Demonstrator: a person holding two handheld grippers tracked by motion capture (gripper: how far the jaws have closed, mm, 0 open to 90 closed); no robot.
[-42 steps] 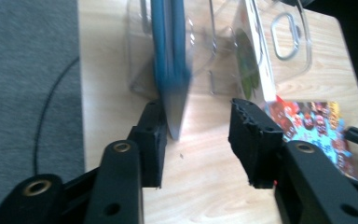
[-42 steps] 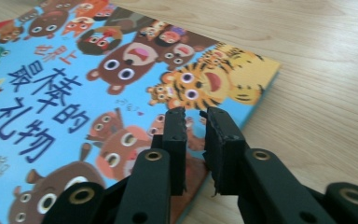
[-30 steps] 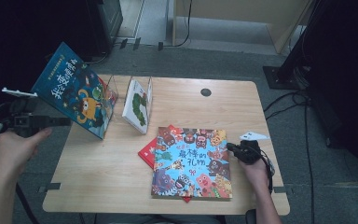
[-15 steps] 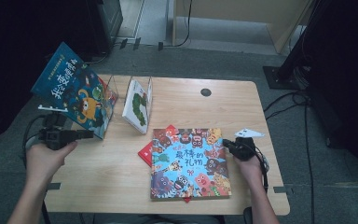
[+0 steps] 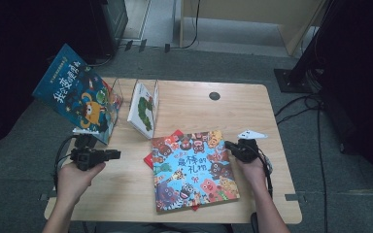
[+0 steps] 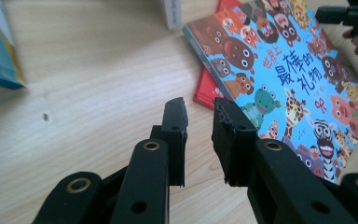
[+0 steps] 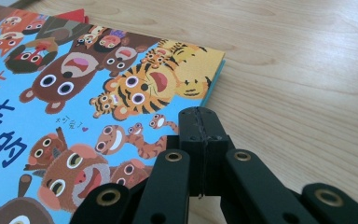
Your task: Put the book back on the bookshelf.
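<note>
High view: taking the blue animal book (image 5: 194, 170) lying flat near the middle of the table (image 5: 252, 102) as the marker, far to its left a second blue book (image 5: 75, 94) leans tilted in a clear stand (image 5: 114, 104), its upper corner jutting past the table's left edge. Between that and the animal book, a white book (image 5: 143, 108) stands in another clear holder; what is printed on it is hard to make out from here.

The left gripper (image 5: 111, 154) is held level to the left of the animal book over bare wood, well apart from it. In the left gripper view its jaws have just been closing and stand a narrow gap apart with nothing between them. There is open tabletop all round it.

A red book (image 6: 205, 91) lies under the animal book, mostly hidden, with only corners peeking out at the left and top.

The right gripper (image 5: 230, 145) sits at the animal book's right edge. In the right gripper view (image 7: 199, 116) its jaws are pressed tight together, empty, possibly resting on the cover near the tiger picture. Bare wood runs on to the right of the book.
</note>
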